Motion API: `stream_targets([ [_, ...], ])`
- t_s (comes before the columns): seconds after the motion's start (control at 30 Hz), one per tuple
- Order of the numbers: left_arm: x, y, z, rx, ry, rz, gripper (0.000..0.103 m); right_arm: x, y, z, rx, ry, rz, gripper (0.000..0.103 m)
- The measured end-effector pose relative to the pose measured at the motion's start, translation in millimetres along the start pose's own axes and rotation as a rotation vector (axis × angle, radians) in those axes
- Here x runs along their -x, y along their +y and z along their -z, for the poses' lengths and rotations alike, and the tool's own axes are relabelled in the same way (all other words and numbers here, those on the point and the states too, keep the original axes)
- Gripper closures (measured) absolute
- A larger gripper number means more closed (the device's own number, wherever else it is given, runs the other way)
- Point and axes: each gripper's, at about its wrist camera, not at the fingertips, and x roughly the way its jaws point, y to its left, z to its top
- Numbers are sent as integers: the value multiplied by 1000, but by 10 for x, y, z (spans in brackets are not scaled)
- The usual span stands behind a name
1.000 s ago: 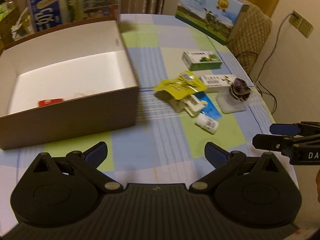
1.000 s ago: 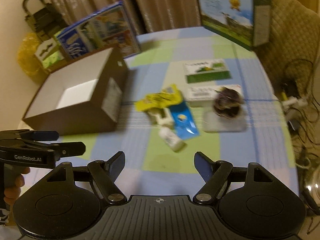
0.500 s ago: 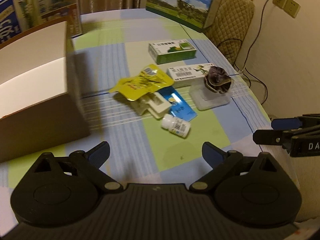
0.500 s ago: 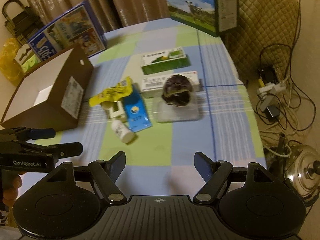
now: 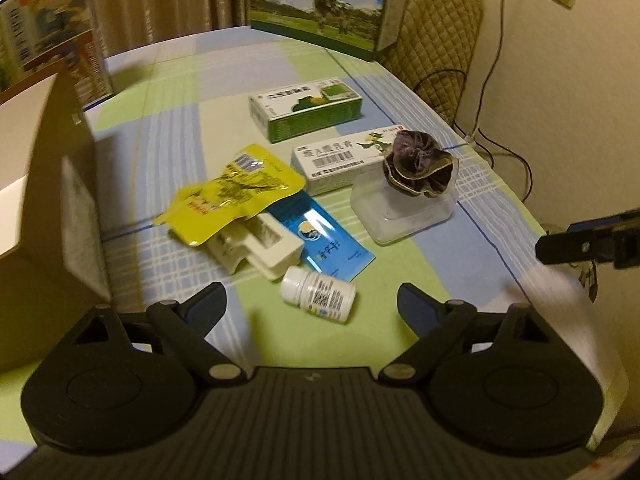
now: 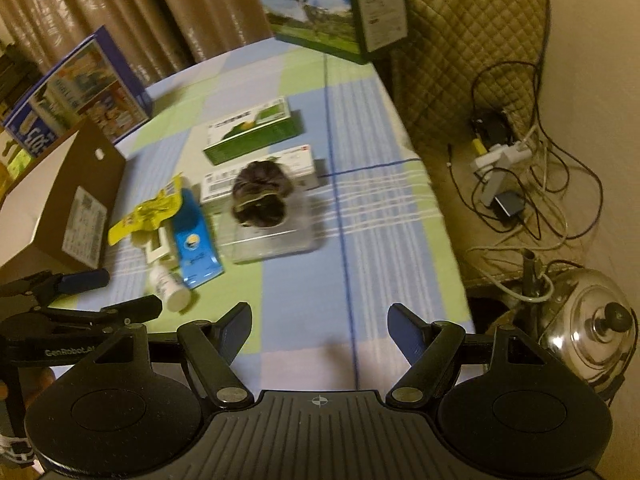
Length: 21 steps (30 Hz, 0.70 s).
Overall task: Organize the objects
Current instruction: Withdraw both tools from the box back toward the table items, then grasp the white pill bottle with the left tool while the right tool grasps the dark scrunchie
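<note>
A pile of small items lies on the checked tablecloth point(image 5: 168, 92): a white pill bottle point(image 5: 318, 294) on its side, a blue sachet point(image 5: 326, 246), a yellow pouch point(image 5: 230, 194), a cream plastic piece point(image 5: 256, 246), two medicine boxes point(image 5: 306, 109) point(image 5: 340, 158), and a dark scrunchie point(image 5: 418, 168) on a clear plastic tub point(image 5: 400, 212). My left gripper point(image 5: 312, 306) is open, hovering just in front of the pill bottle. My right gripper point(image 6: 320, 328) is open and empty over the bare cloth near the table's right edge, right of the tub point(image 6: 272, 236).
A brown cardboard box point(image 5: 48, 184) with a white inside stands at the left. Two large printed cartons point(image 5: 320, 0) point(image 6: 80, 92) stand at the back. A quilted chair point(image 6: 468, 40), cables point(image 6: 520, 184) and a steel kettle point(image 6: 588, 332) lie beyond the table's right edge.
Both grippers have swung to the right, away from the cardboard box. The left one now faces the pile closely; the right view now takes in the table's right edge and floor.
</note>
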Motion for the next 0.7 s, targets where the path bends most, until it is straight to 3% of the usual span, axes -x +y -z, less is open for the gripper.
stream_targets([
  [0.23,-243,-76,-9,-73,19,4,24,-50,-159,-27,-40,16,5,30],
  [0.3,-284,-90,-5,-82,27,5,32,-66,-178,-36,-44,19,2,30],
  [0.43,-341,-127,16,-92,47,17,40,-87,-200,-47,-46,23,0,30],
  [0.5,-355,-153,37,-103,57,13,56,-111,-209,-54,-48,27,0,30],
  [0.7,-322,-135,72,-78,53,7,58,-146,-216,-67,-39,28,-11,30],
])
